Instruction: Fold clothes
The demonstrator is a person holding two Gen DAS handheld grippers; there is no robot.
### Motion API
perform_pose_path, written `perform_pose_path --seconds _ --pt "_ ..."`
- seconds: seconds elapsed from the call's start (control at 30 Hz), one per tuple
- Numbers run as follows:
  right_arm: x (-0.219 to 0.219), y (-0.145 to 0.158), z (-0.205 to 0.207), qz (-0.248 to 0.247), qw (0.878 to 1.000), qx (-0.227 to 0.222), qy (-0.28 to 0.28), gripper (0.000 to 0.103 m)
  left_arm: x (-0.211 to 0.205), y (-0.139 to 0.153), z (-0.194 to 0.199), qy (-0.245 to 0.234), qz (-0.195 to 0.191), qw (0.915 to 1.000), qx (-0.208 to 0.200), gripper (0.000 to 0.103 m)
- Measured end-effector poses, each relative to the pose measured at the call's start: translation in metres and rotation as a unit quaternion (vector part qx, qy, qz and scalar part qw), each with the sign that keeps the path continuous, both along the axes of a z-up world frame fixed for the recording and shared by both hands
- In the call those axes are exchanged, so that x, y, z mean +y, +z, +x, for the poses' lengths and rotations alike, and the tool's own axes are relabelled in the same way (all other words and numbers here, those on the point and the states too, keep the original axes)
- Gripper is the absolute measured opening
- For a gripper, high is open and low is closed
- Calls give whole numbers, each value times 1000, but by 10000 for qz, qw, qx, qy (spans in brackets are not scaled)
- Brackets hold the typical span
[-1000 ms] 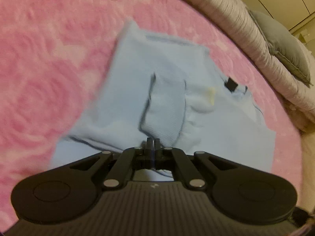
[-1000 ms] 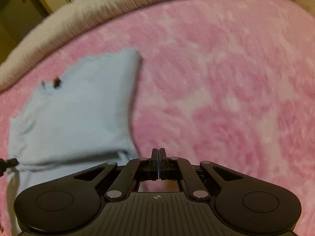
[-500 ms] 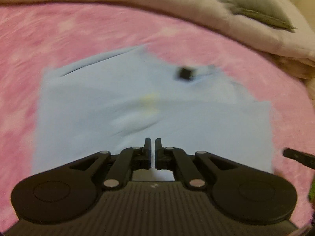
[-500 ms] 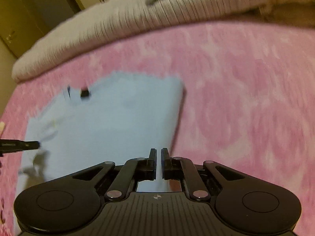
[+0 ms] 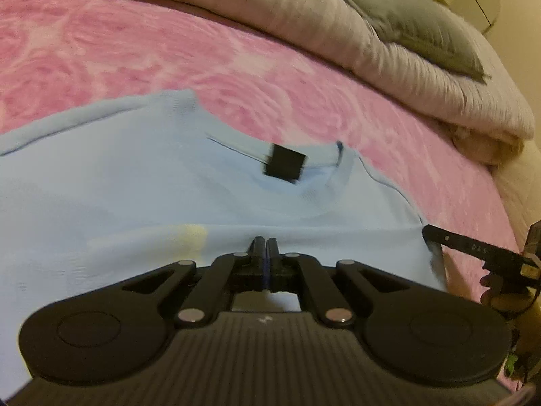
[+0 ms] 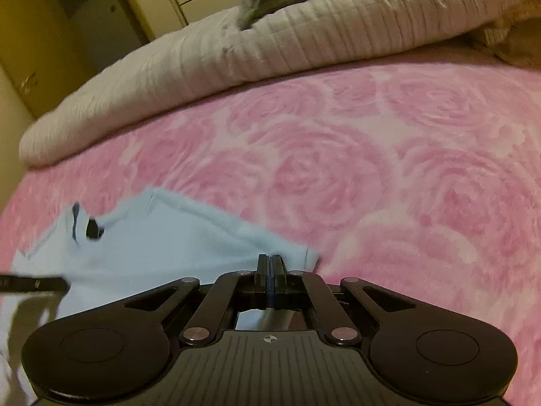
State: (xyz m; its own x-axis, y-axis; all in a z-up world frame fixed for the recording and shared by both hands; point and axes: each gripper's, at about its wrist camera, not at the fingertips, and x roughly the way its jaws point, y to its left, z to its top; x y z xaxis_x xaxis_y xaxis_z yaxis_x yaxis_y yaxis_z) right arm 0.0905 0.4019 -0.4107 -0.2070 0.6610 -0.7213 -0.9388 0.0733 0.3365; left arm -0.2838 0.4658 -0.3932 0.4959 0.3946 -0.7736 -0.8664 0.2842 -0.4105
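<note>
Gripping tight on both sides, and we're deep into the fold! The left gripper (image 5: pixel 263 242) has its two fingers pressed flat together right over the middle of the light blue shirt (image 5: pixel 135 196), and it looks as if a pinch of that cloth is caught between them, though the contact itself hides behind the fingertips. Over at the shirt's right edge, the right gripper (image 6: pixel 269 258) is clenched just the same, its tips sitting on the near corner of the blue fabric; from the left camera you can spot it poking in at the far right of the picture, touching that same edge. The shirt lies spread on the pink rose-patterned bedspread (image 6: pixel 389 176), collar towards the far side, with a black tag (image 5: pixel 285 168) showing inside the neckline and a pale yellow mark (image 5: pixel 192 237) near the left gripper. A beige quilt (image 5: pixel 389 67) and a grey pillow (image 5: pixel 405 23) are bunched up along the far edge of the bed, well clear of the work. My read: this is the grab before a fold, both tools taking hold of one layer. Next comes a matched lift, both hands together, carrying the cloth across so the edges line up without dragging the layer beneath.
</note>
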Motion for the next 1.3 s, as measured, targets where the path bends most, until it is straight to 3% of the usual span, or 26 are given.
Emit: perform_pose_path --seconds 0.17,0.23,0.27,0.33,0.47,0.63,0.73,0.77,0.97,1.07,1.17,1.23,1.3 --pt "-8 23 3 96 9999 -95 -99 0 -8 12 -33 287 136 9994 154 1" --pt "-3 14 -1 -146 9994 -313 -9 0 -10 1 -42 352 99 9983 445 0" --pt "-1 9 -3 -241 9989 -399 31 0 -11 -3 -47 371 138 9985 368 2" --pt "-2 1 3 -97 9997 -231 -32 0 -9 -2 -51 387 277 9983 336 2" --pt "-7 14 6 -55 9999 -90 -127 0 -12 14 -54 344 683 9958 505 2" --pt "-71 60 -24 110 9989 -84 446 0 -64 32 -67 -43 826 9958 388 3" --pt "-122 52 -60 -269 9962 -418 717 4 -97 19 -82 -83 794 9949 612 5" --pt "-139 47 -71 -415 9947 -529 783 4 -106 14 -90 -40 791 9949 617 12" --pt "-220 36 -108 -469 9929 -1039 325 8 -149 14 -141 92 937 9941 535 9" --pt "-242 48 -120 -150 9944 -1041 98 11 -170 18 -163 25 1139 9919 563 9" --pt "-261 42 -134 -311 9924 -1190 27 16 -191 10 -174 -54 996 9933 581 9" --pt "-272 33 -144 -538 9892 -1364 10 17 -207 8 -178 -228 1238 9897 679 10" --pt "-290 32 -152 -289 9883 -1497 -85 18 -222 7 -181 -409 1497 9848 782 10"
